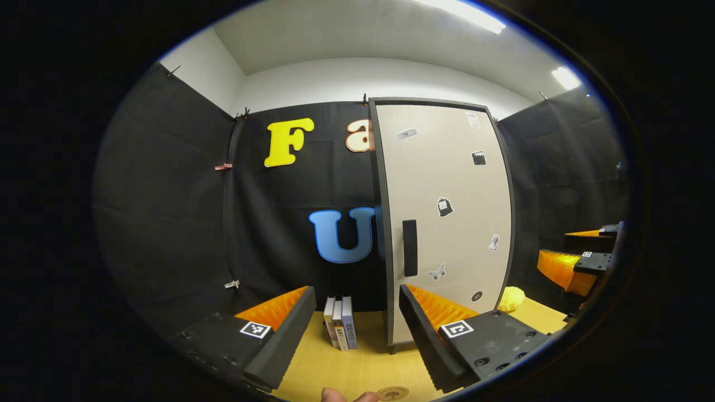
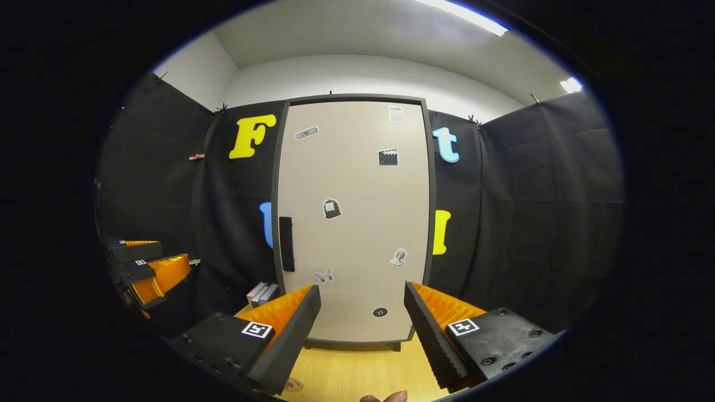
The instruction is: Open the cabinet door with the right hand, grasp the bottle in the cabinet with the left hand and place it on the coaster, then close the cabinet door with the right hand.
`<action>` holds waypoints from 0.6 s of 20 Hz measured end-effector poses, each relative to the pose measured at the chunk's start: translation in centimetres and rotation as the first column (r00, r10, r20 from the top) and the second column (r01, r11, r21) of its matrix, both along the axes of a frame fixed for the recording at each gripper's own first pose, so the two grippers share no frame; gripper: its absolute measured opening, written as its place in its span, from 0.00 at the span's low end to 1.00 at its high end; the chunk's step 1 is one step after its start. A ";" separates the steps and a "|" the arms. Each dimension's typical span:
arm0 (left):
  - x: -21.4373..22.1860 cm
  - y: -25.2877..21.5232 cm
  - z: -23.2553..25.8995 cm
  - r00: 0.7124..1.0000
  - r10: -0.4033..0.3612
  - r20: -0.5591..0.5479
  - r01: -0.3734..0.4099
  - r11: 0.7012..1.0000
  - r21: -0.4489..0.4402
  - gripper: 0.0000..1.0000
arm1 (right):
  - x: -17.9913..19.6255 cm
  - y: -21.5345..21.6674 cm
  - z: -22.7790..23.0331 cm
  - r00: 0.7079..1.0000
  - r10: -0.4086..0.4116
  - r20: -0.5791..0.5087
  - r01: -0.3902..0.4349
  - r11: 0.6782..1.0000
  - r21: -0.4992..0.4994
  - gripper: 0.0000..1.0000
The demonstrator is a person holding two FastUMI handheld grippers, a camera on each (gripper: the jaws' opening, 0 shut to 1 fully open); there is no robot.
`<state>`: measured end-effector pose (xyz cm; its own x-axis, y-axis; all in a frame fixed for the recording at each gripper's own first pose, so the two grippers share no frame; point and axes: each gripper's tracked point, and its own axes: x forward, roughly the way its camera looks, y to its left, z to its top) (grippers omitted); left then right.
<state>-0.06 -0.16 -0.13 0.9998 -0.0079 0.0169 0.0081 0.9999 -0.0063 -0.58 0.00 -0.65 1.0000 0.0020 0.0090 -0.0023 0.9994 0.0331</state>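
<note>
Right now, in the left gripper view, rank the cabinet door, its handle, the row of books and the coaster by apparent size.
1. Cabinet door
2. Row of books
3. Handle, roughly similar to the books, so unsure
4. Coaster, cut off at the edge and nearest the camera

Bright ceiling strip lights [image 1: 463, 14], sharp centre, fisheye-bent edges.

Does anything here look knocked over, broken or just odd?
Nothing stands out. The cabinet stands upright with its door shut, the books stand upright beside it, and the table shows no spill.
</note>
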 end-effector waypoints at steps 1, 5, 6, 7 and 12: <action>0.0 0.1 0.1 1.000 0.001 0.001 -0.001 1.000 0.003 0.95 | 0.0 0.1 0.1 1.000 0.000 0.004 0.000 1.000 0.004 0.98; 0.3 0.0 0.0 1.000 -0.004 -0.001 0.004 1.000 -0.001 0.95 | 0.3 0.2 0.1 1.000 0.002 0.010 -0.002 1.000 0.002 0.97; 0.3 0.0 -0.1 1.000 -0.005 0.000 0.005 1.000 0.000 0.94 | 0.4 0.1 0.1 1.000 0.000 0.012 0.000 1.000 -0.004 0.98; 0.4 0.0 0.0 1.000 -0.005 0.003 0.005 1.000 0.005 0.95 | 0.5 0.2 0.0 1.000 0.000 0.011 0.000 1.000 -0.009 0.98; 0.9 0.0 -0.2 1.000 -0.009 0.001 0.009 1.000 0.004 0.95 | 1.4 1.0 -0.5 1.000 0.020 -0.005 -0.020 1.000 -0.003 0.97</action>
<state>0.85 -0.18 -0.32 0.9997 -0.0173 0.0181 0.0173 0.9998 -0.0028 0.85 0.98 -1.15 0.9997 0.0224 0.0035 -0.0225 0.9993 0.0302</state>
